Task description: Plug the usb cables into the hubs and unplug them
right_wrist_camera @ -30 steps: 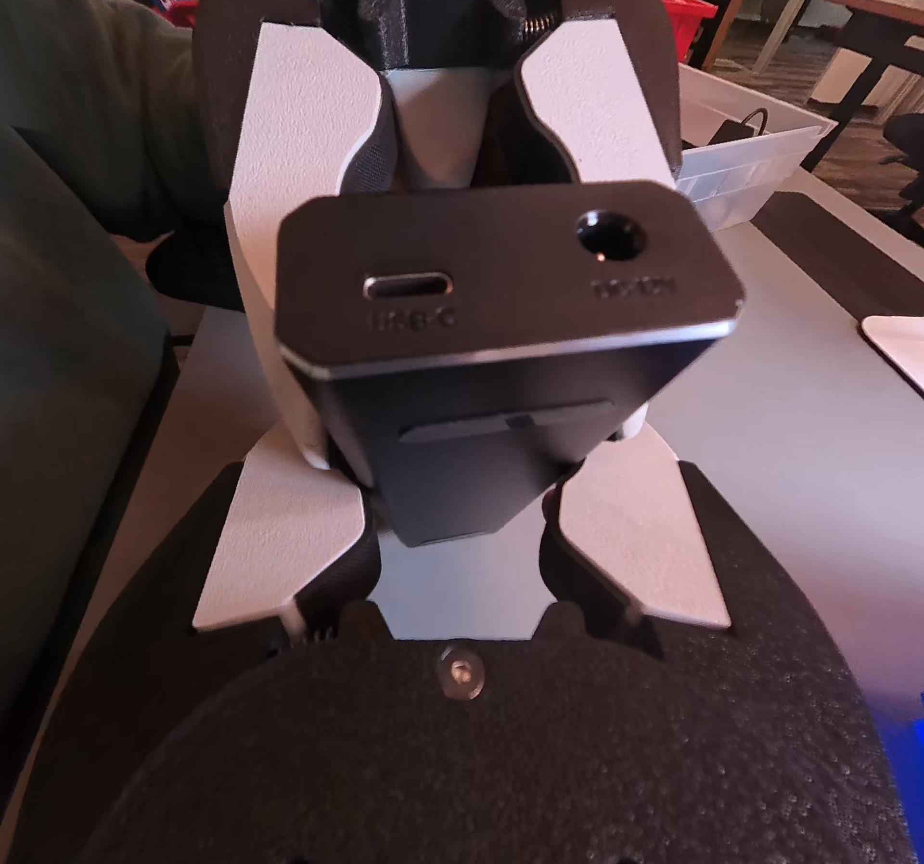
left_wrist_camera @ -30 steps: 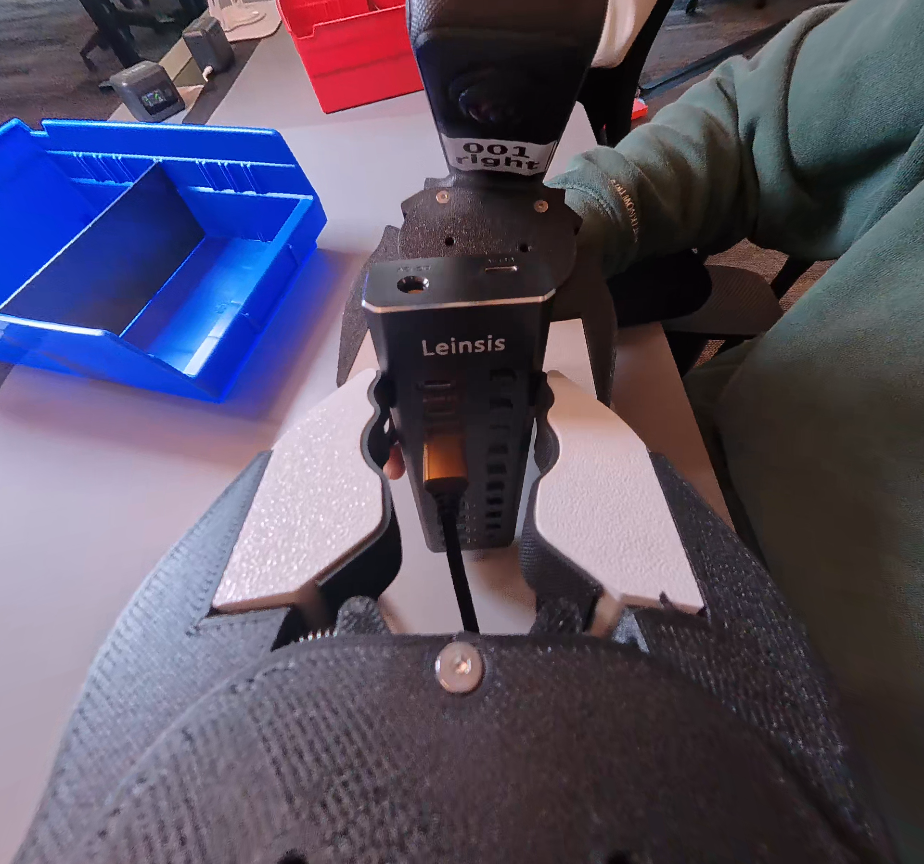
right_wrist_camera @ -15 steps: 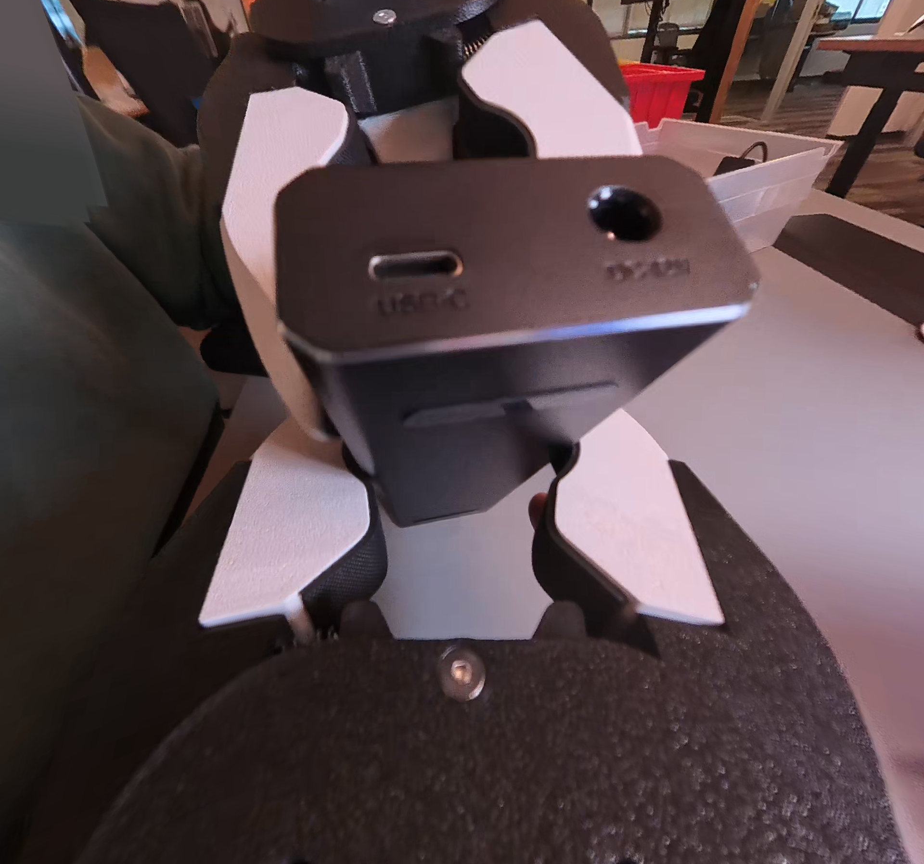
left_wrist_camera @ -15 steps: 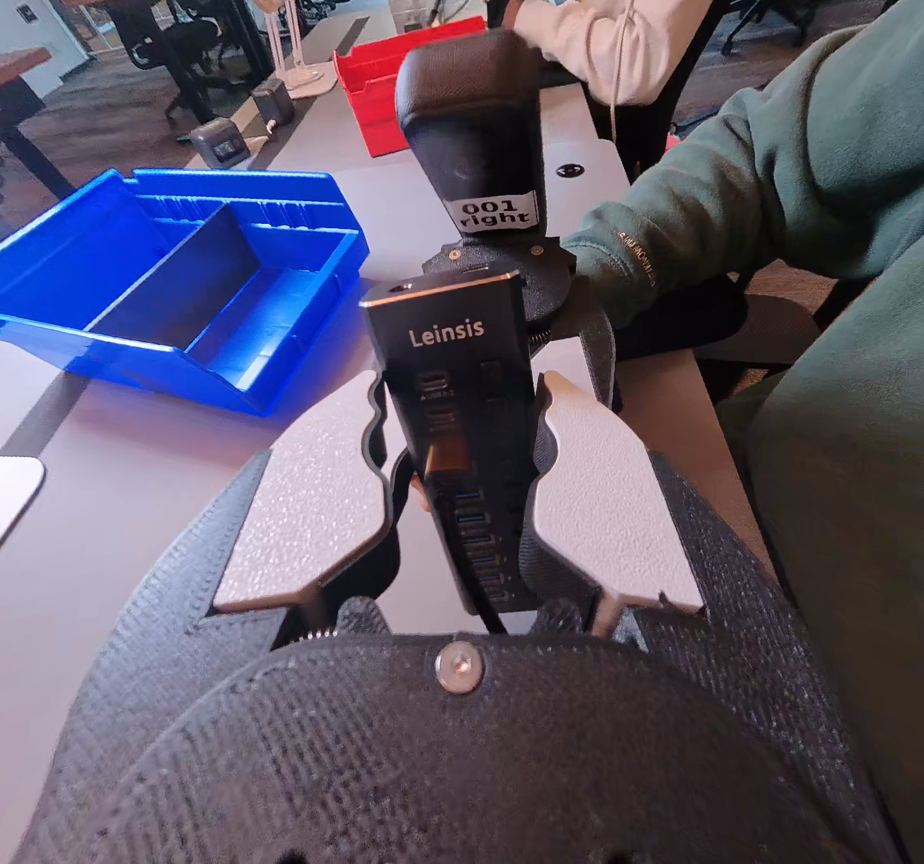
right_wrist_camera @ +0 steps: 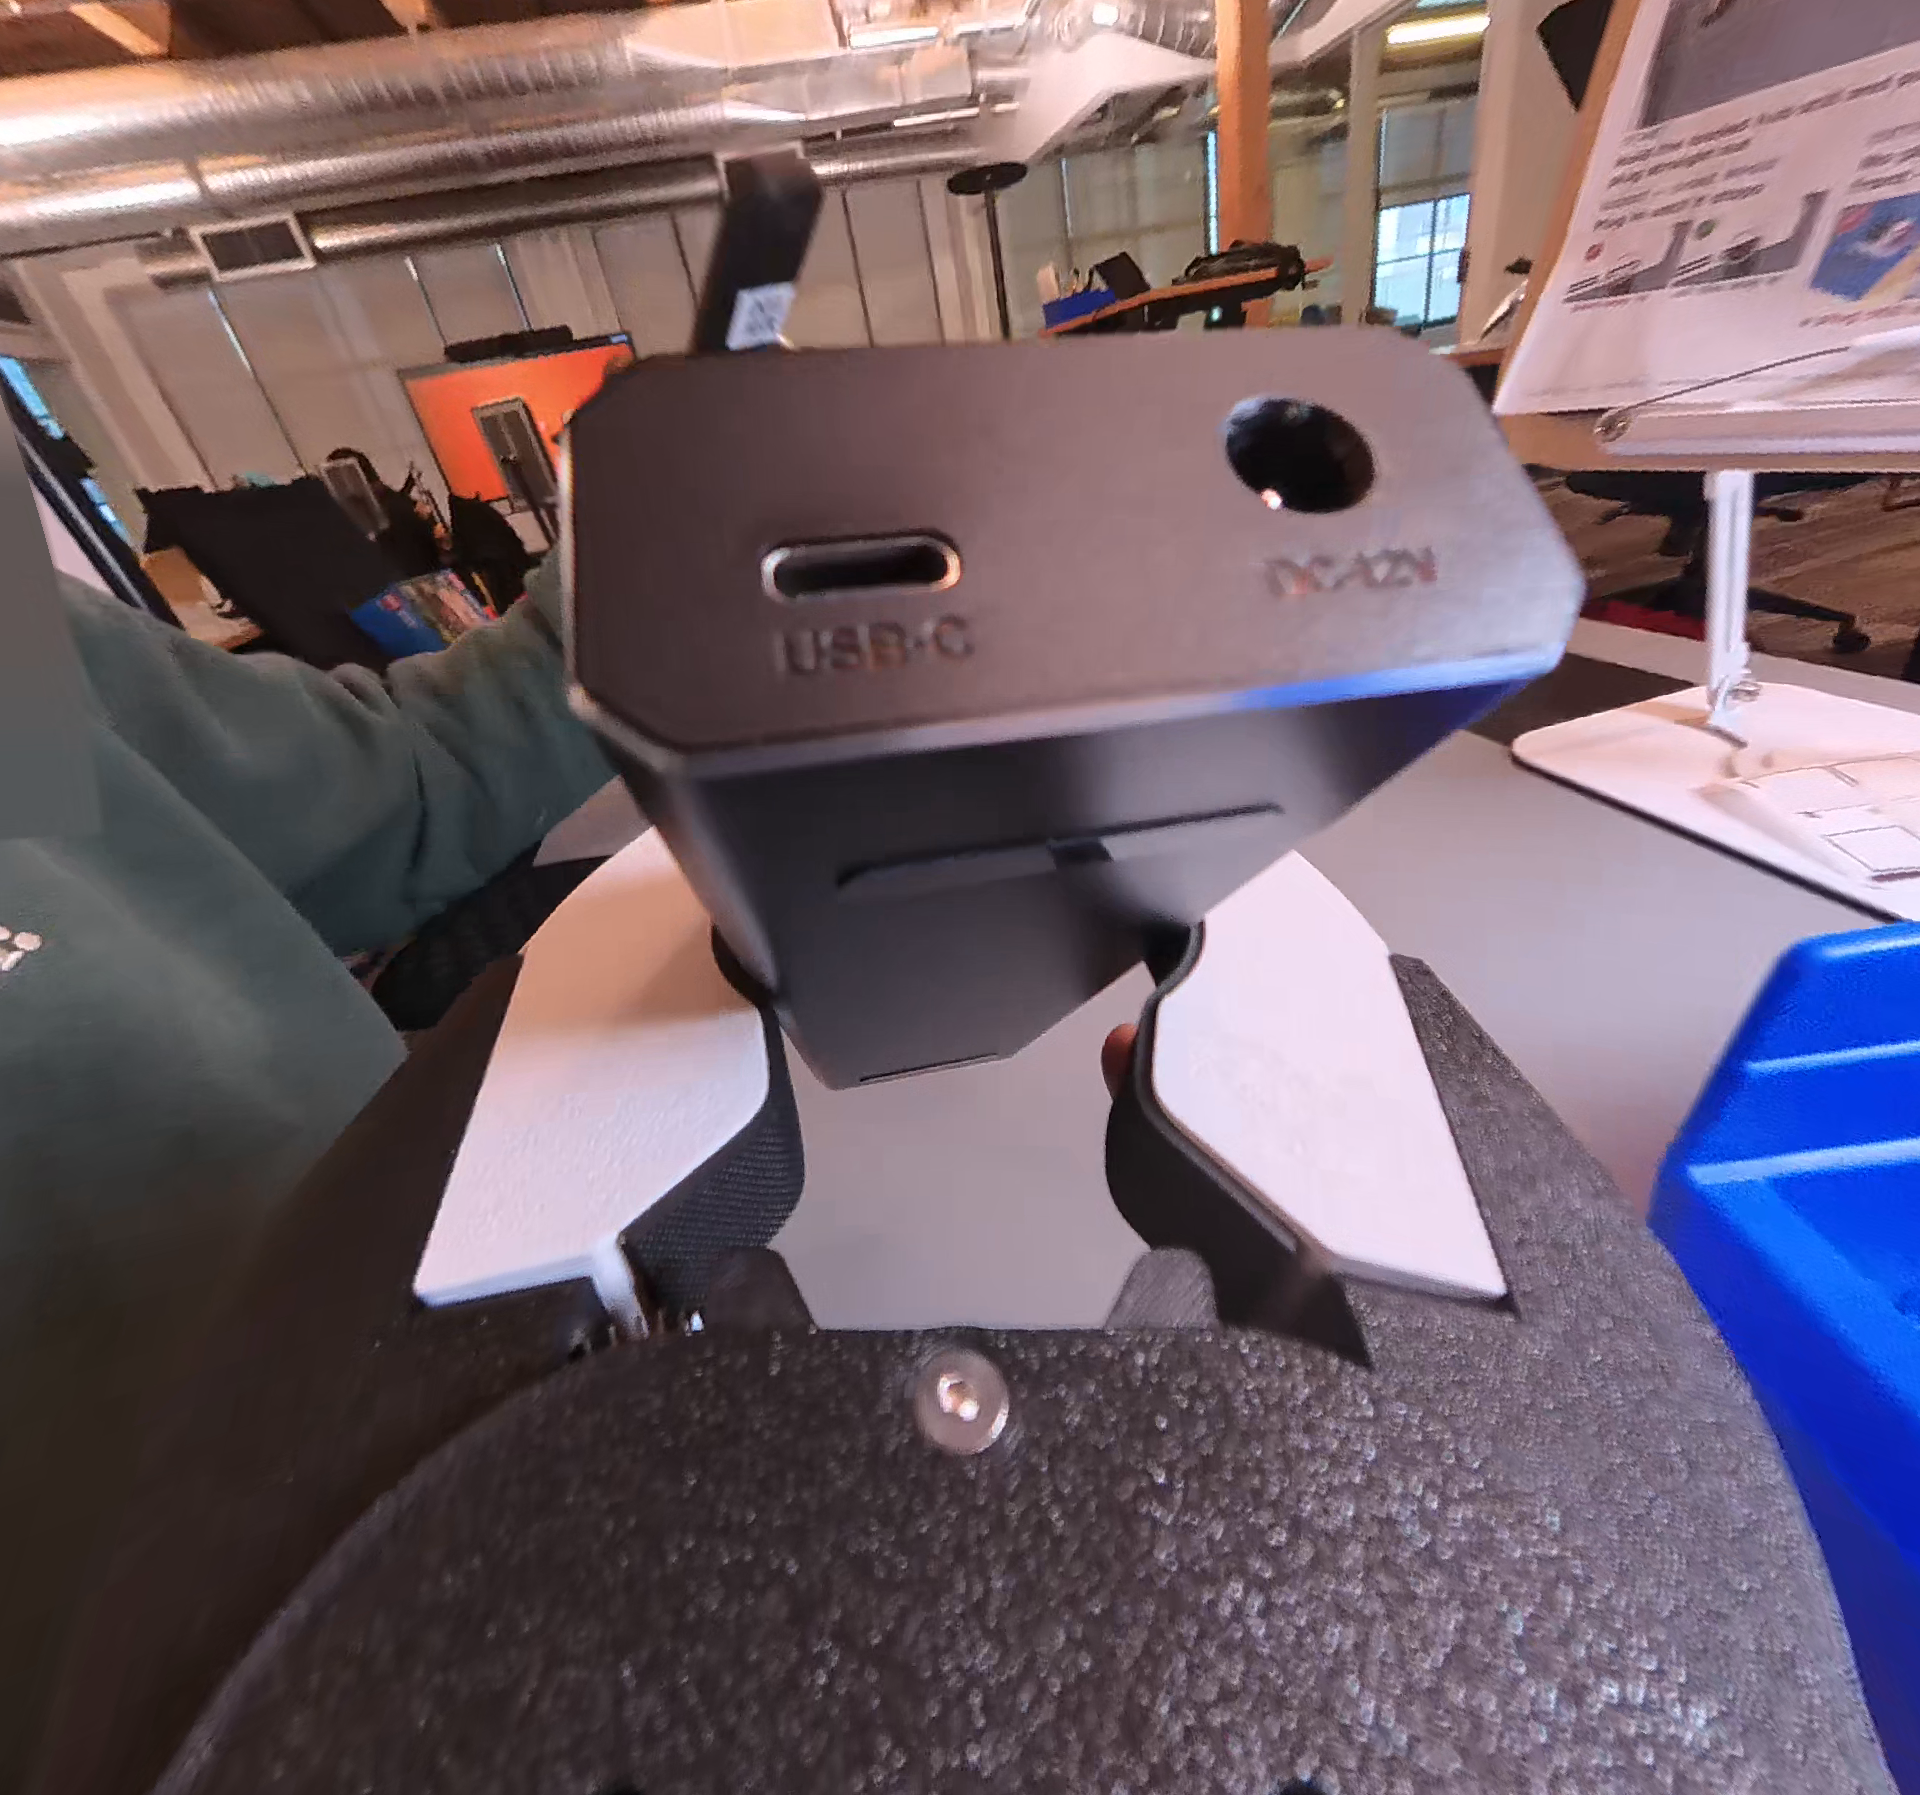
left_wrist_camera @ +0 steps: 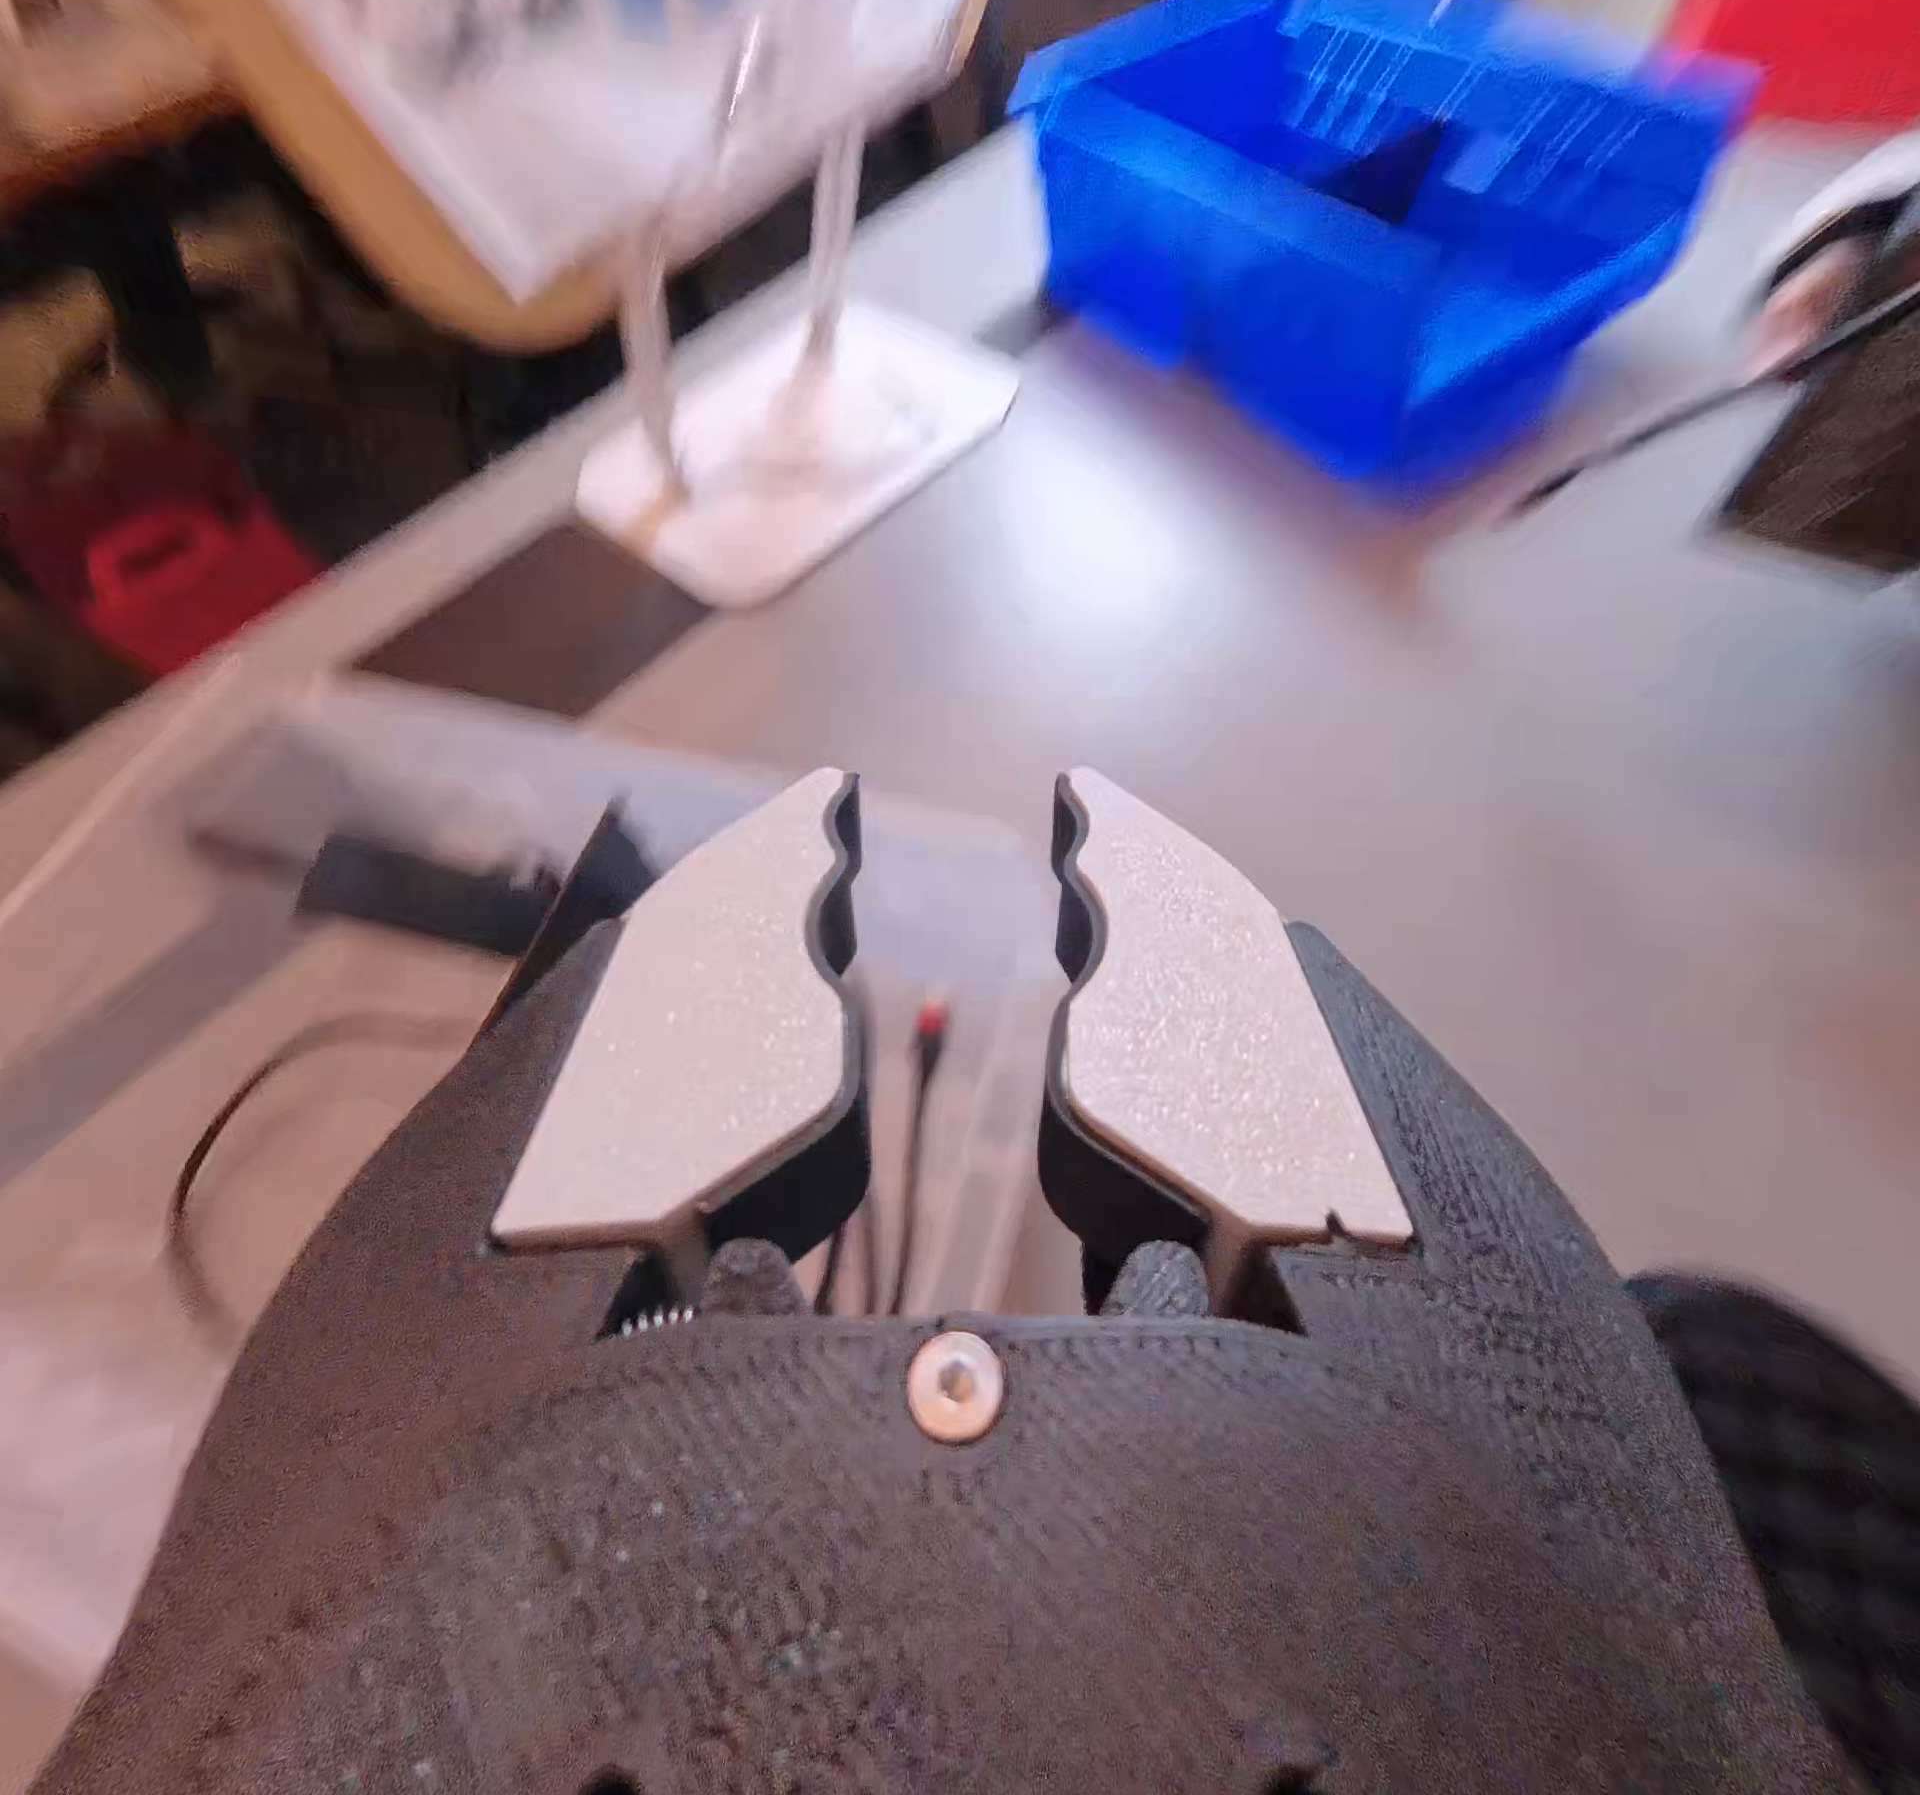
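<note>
My right gripper is shut on a dark grey USB hub and holds it up off the table, its end face with two sockets toward the camera. My left gripper is open and empty, well away from the hub, in a motion-blurred view. It hovers over a clear bin with black cables; one red-tipped cable shows between the fingers. A dark shape with a thin cable at the far right edge of the left wrist view may be the hub; it is too blurred to tell.
A blue bin stands on the grey table ahead of my left gripper and shows at the right edge of the right wrist view. A white stand holding a printed sheet is beside it. A green sleeve is at the left. About 30 cm separates my left fingertips from my right.
My left gripper has left the hub and its orange plug and swung left over the clear bin. My right gripper has raised and tilted the hub.
</note>
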Available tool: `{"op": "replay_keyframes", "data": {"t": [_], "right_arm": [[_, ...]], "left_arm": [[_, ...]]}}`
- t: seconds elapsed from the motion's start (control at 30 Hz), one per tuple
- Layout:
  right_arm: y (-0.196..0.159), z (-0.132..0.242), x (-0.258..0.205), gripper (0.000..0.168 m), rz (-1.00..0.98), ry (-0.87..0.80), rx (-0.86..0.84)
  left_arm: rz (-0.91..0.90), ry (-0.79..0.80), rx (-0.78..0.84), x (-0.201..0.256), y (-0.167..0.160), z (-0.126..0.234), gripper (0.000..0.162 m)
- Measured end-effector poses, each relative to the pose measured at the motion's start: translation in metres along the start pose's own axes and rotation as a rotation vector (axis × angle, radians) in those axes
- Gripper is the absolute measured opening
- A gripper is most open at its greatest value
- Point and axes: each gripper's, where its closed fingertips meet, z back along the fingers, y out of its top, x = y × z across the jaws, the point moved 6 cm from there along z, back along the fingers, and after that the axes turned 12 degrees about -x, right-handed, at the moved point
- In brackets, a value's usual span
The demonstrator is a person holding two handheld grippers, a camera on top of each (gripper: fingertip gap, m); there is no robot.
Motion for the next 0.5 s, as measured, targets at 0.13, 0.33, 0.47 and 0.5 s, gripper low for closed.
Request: {"op": "replay_keyframes", "data": {"t": [0.13, 0.33, 0.47, 0.5], "right_arm": [[-0.001, 0.001, 0.004, 0.073, -0.021, 0.023, 0.024], [-0.006, 0.0, 0.004, 0.073, -0.026, 0.023, 0.011], [-0.006, 0.001, 0.005, 0.073, -0.034, 0.029, 0.016], [-0.006, 0.002, 0.005, 0.073, -0.034, 0.032, 0.018]], "left_arm": [[0.028, 0.023, -0.382, -0.048, -0.056, -0.042, 0.026], [0.048, -0.119, -0.66, -0.046, -0.092, -0.09, 0.027], [0.025, -0.095, -0.757, -0.047, -0.103, -0.098, 0.019], [0.028, -0.101, -0.765, -0.047, -0.103, -0.098, 0.016]]}}
